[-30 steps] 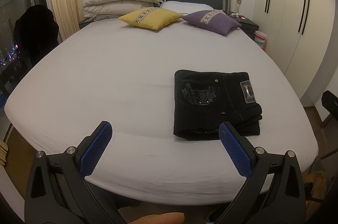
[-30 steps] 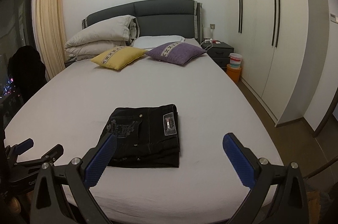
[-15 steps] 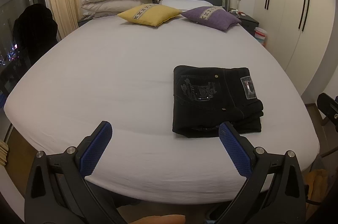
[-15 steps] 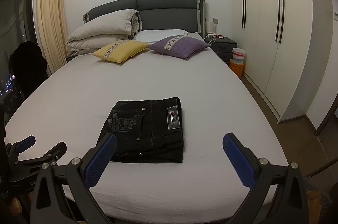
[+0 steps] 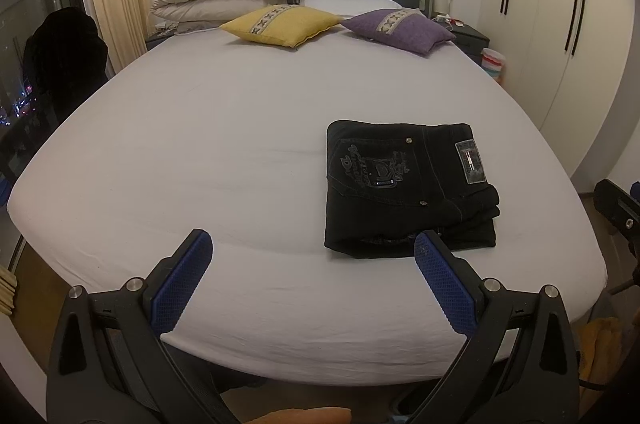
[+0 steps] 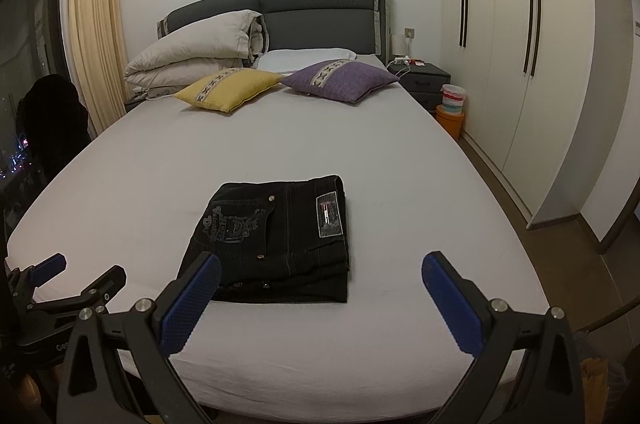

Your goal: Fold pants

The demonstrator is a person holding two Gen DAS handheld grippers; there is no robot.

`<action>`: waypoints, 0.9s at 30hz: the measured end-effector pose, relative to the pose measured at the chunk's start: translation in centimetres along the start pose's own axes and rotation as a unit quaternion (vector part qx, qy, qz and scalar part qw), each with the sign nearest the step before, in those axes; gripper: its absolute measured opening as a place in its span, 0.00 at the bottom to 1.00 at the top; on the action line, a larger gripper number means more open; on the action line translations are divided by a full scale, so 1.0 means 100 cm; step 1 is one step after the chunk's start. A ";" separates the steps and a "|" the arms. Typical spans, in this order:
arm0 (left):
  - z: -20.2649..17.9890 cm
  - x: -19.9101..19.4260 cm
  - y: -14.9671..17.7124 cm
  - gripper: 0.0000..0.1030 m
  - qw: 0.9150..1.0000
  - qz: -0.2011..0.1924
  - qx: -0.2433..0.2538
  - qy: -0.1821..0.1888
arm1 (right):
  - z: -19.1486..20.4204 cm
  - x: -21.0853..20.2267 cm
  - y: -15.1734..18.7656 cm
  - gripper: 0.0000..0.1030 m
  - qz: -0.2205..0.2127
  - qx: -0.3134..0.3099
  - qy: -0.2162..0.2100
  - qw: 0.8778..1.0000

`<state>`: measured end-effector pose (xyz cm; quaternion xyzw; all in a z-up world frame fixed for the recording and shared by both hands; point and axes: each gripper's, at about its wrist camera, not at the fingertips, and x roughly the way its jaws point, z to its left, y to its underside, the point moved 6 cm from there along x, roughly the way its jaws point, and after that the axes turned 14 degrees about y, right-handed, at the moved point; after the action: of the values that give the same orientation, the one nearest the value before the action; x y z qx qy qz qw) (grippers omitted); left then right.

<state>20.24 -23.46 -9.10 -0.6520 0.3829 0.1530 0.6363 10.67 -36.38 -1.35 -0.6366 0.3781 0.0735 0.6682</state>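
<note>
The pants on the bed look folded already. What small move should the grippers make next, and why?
Probably none on the cloth: just draw both grippers back. The pants lie in a compact stack on the bed, and the left gripper and right gripper are open, empty and off the fabric.

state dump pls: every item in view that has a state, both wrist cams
black pants: folded into a compact stack, lying flat on the bed, ungripped
left gripper: open, empty, off the pants
right gripper: open, empty, off the pants
duvet: folded, piled at the headboard
yellow cushion: lying flat on the bed
purple cushion: lying flat on the bed
wardrobe doors: closed
curtain: gathered to one side
</note>
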 end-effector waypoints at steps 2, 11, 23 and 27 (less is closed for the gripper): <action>0.000 0.002 0.000 1.00 1.000 -0.001 0.000 -0.001 | 0.000 0.000 0.000 1.00 -0.001 0.000 0.001 1.000; -0.002 0.005 0.000 1.00 1.000 -0.003 0.002 0.000 | 0.000 -0.001 0.000 1.00 0.000 0.000 0.001 1.000; -0.003 0.006 -0.001 1.00 1.000 -0.005 0.005 -0.001 | 0.001 -0.001 0.001 1.00 0.001 0.000 0.001 1.000; -0.002 0.006 -0.002 1.00 1.000 -0.006 0.005 -0.001 | 0.002 0.001 0.005 1.00 0.002 -0.001 0.001 1.000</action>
<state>20.69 -23.87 -9.37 -0.6507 0.3789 0.1483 0.6411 10.54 -36.18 -1.82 -0.6367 0.3794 0.0747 0.6671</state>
